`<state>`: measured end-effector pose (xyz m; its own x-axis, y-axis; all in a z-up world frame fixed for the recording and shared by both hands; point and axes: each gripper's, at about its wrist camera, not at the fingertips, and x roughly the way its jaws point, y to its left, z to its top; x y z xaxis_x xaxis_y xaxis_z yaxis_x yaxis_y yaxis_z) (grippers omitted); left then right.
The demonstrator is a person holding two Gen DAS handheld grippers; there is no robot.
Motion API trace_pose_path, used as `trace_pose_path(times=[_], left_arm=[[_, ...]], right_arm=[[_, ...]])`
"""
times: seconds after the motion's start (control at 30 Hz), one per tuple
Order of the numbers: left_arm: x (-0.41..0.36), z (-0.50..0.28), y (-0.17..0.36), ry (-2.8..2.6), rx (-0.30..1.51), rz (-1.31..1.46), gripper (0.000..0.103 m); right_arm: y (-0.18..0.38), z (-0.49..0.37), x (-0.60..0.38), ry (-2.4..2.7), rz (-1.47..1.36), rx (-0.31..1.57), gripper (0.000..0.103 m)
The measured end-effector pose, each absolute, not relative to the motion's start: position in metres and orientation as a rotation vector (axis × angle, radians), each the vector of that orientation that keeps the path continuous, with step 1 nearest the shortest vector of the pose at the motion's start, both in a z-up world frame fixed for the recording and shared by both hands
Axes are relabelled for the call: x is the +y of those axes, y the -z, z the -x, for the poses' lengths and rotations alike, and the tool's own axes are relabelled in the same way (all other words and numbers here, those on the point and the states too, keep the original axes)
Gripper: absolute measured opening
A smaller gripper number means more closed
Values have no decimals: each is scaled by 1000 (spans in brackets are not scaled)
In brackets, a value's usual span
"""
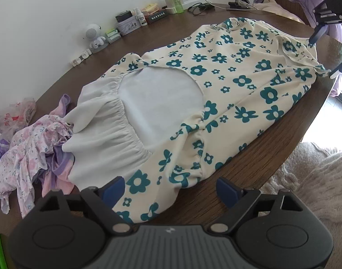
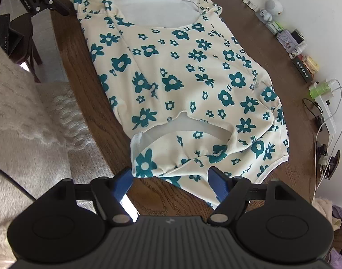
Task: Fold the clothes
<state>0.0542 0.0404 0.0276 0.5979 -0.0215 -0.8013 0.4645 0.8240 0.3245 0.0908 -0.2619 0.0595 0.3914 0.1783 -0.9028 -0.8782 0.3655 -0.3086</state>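
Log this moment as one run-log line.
stage: pre-fold | floral garment: spread flat on wooden table | left claw: open | right claw: open

Both the left gripper (image 1: 171,189) and right gripper (image 2: 171,185) are showing black bodies, ribbed grey plates, round silver pivot screws behind blue fingers (image 1: 113,187); a fuzzy cream sleeve (image 2: 25,116) is showing left of the right fingers

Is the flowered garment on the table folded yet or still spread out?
Spread out. The flowered garment lies flat along the table, with both openings showing its white lining and no half laid over.
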Motion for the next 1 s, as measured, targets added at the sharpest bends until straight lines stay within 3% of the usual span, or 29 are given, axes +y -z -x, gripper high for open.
trace_pose_path(times=[0.33,0.4,0.47,0.53,0.6,0.63,0.77,1.0], left_arm=[[41,-61,-23,371,910,-699,68],[41,-59,-23,395,908,-729,57],[41,-58,-23,417,910,-751,37],[40,-58,-21,423,910,-775,17],[40,-56,-19,437,903,-800,14],[39,-55,-19,438,895,-803,6],[38,-55,-26,431,863,-810,2],[35,-85,-71,376,762,-886,2]], right_arm=[[-51,-95,-252,-858,1019,890,53],[-49,-96,-250,-862,1030,885,51],[-47,-97,-247,-866,1041,880,34],[-45,-98,-245,-870,1052,875,25],[-44,-98,-246,-861,1042,867,20],[-44,-96,-246,-861,1032,864,16],[-47,-90,-247,-841,1034,827,8],[-80,-107,-251,-753,1011,711,7]])
